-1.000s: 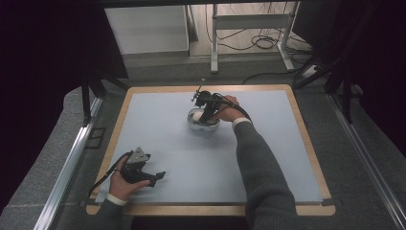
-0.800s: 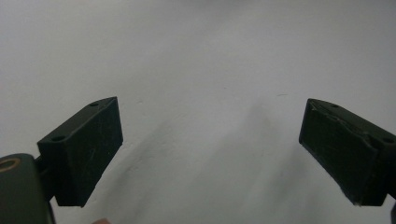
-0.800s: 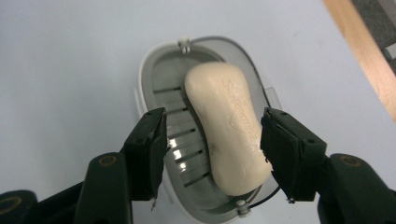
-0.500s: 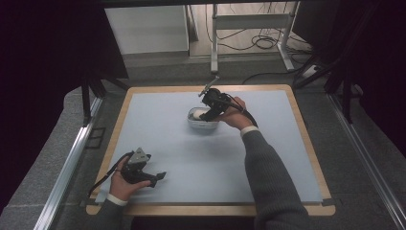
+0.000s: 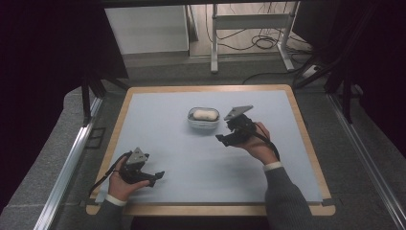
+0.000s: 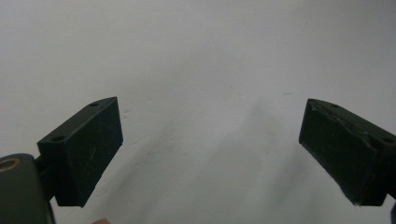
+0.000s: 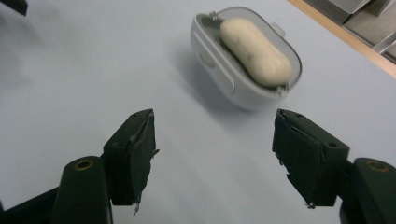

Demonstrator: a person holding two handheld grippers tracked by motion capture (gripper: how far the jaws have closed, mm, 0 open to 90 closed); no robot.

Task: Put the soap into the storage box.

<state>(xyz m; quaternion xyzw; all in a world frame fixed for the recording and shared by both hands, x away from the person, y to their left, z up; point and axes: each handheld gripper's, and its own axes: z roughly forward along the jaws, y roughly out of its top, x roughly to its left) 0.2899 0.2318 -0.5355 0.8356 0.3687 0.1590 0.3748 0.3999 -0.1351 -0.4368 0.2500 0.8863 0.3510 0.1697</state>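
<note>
The soap dish [image 5: 203, 118], a small pale-grey oval tray with a cream-white bar of soap [image 5: 203, 114] lying in it, sits on the light-blue mat [image 5: 191, 163] a little beyond the middle of the table in the high view. A second ago the right gripper [image 5: 221, 139] was right over the dish, its hand reaching far forward; half a second ago it was still at the dish's right rim. Now it has drawn back to the dish's right and nearer the person, apart from the dish, and the soap, covered before, lies in plain sight. The left gripper [image 5: 159, 176] rests near the mat's near-left corner, in the same spot as before.

In the left gripper view, the left gripper [image 6: 210, 154] has its jaws spread wide above bare mat [image 6: 196, 56], with nothing between them and nothing touched.

In the right gripper view, the right gripper [image 7: 212, 154] has just been opening its jaws; they now stand well apart and empty. The soap dish [image 7: 219, 70] lies ahead of them, clear of both pads, tilted in the picture, with the soap [image 7: 254, 51] lying lengthwise in it. The table's wooden edge [image 7: 345, 37] runs just behind.
</note>
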